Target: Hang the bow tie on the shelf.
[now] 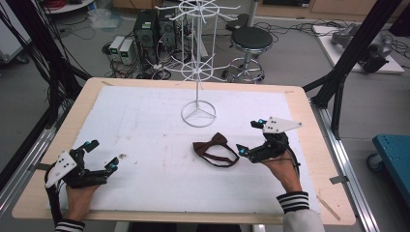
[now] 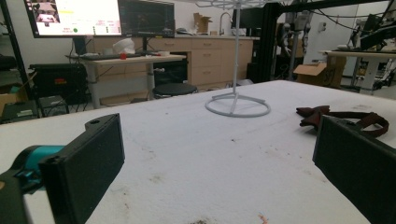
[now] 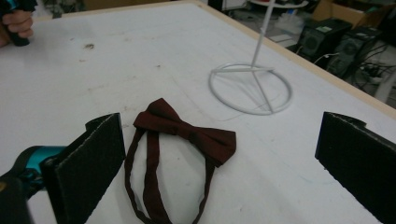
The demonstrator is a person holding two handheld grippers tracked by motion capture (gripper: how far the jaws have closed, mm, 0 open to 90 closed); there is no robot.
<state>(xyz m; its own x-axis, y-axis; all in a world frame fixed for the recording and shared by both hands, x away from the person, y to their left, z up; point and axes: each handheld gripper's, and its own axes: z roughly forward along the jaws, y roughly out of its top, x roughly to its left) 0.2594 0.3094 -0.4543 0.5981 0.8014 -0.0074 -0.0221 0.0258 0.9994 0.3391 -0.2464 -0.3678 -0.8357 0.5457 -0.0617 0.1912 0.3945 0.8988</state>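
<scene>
1. Two tools are in play, and the right hand-held gripper (image 1: 251, 137) is the near one: jaws spread wide, nothing held, the bow tie (image 1: 216, 149) just ahead on the white worktop (image 1: 145, 121).
2. Its long axis runs slantwise across the jaws' gap.
3. Soft maroon cloth, thin looped strap; white wire stand (image 1: 198, 63) beyond.
4. Left hand-held gripper (image 1: 101, 154) waits well apart, wide open, empty.
</scene>
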